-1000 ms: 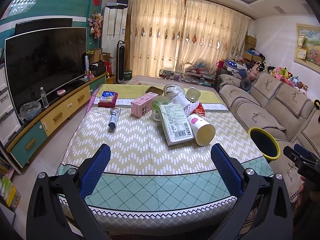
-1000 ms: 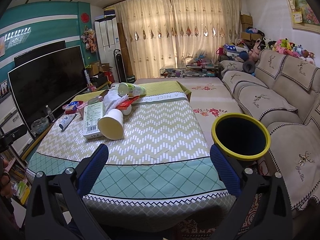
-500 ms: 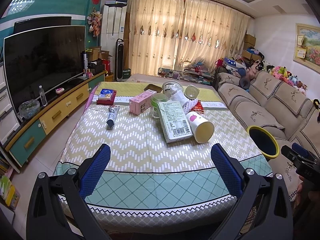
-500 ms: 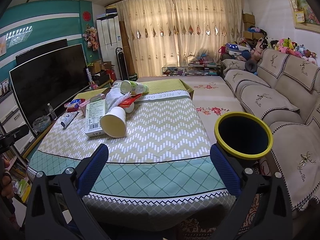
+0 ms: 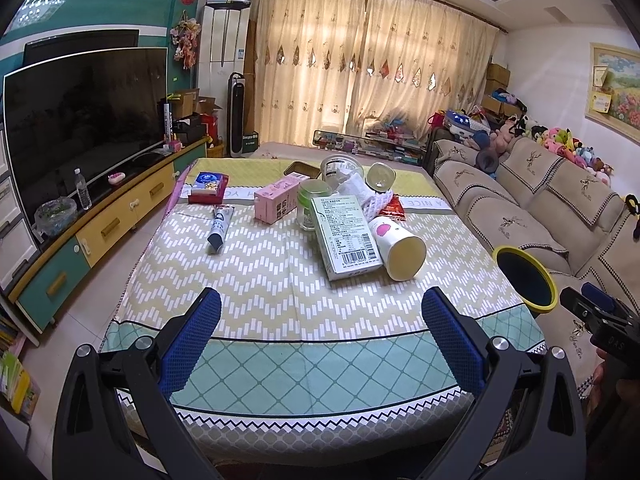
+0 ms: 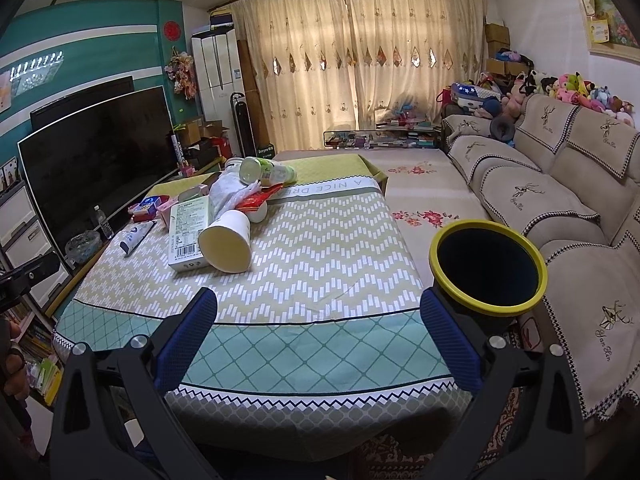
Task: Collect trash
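Note:
Trash lies on the cloth-covered table (image 5: pixel 280 280): a paper cup (image 5: pixel 398 246) on its side, a flat green-white carton (image 5: pixel 346 236), a pink box (image 5: pixel 276 202), a tube (image 5: pixel 218 230), a green-lidded jar (image 5: pixel 312 204) and clear cups (image 5: pixel 342 168). The cup (image 6: pixel 228 240) and carton (image 6: pixel 188 232) also show in the right wrist view. A dark bin with a yellow rim (image 6: pixel 488 268) stands at the table's right side, also bin (image 5: pixel 526 280). My left gripper (image 5: pixel 320 312) is open over the table's near edge. My right gripper (image 6: pixel 318 316) is open, its right finger beside the bin.
A sofa (image 6: pixel 560 200) with plush toys runs along the right. A large TV (image 5: pixel 84 116) stands on a low cabinet (image 5: pixel 100 224) at the left. Behind the table, a glass shelf (image 5: pixel 360 144) sits before curtains. A person's hand (image 6: pixel 12 364) holds the other gripper at the left edge.
Both grippers have drawn back and lifted slightly, so the table and bin look a little farther. Both stay open and nothing on the table has moved.

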The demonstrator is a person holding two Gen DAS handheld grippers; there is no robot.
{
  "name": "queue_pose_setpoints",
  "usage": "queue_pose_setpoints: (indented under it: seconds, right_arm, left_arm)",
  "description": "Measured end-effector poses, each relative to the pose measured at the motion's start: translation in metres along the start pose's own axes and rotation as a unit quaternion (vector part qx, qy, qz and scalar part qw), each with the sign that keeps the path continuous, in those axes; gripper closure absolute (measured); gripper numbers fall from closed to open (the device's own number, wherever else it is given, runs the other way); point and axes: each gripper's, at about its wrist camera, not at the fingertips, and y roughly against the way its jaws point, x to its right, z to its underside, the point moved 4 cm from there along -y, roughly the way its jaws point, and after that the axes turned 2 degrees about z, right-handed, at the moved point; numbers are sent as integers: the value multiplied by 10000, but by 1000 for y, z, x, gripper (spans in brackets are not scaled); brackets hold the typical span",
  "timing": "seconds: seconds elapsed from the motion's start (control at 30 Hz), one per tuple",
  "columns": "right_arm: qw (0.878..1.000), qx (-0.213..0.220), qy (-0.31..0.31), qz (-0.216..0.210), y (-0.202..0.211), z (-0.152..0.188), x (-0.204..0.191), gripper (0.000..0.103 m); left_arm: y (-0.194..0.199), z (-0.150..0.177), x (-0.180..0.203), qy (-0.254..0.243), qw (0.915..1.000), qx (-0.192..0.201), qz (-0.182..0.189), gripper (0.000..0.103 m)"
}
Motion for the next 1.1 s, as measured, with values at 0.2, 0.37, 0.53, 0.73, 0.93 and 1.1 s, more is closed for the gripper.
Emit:
queue_pose_setpoints:
  seconds: [0.2, 0.37, 0.53, 0.73, 0.93, 1.1]
  right_arm:
    - [10000, -5, -8, 2, 0, 0, 0, 6]
    - [10000, -4, -2, 0, 0, 0, 0, 6]
    - [10000, -45, -19, 5, -3, 1, 3, 6]
    - [9999, -119, 55, -32, -15, 2, -1, 6]
    - [9988, -305, 295, -231, -50, -3, -20, 6]
    - [9964, -426, 604, -412, -84, -9, -46, 6]
  left_arm:
    - [-1, 0, 0, 2, 10000, -13, 0, 4]
    - [-2, 1, 0, 0, 10000, -17, 4, 4]
    - [-2, 1, 0, 9, 10000, -17, -3, 4]
    - [-4, 2, -6, 76, 10000, 6, -41, 4]
    - [-9, 1, -20, 258, 9995, 19, -152, 4]
    - [-17, 3, -33, 380, 9991, -39, -199, 4]
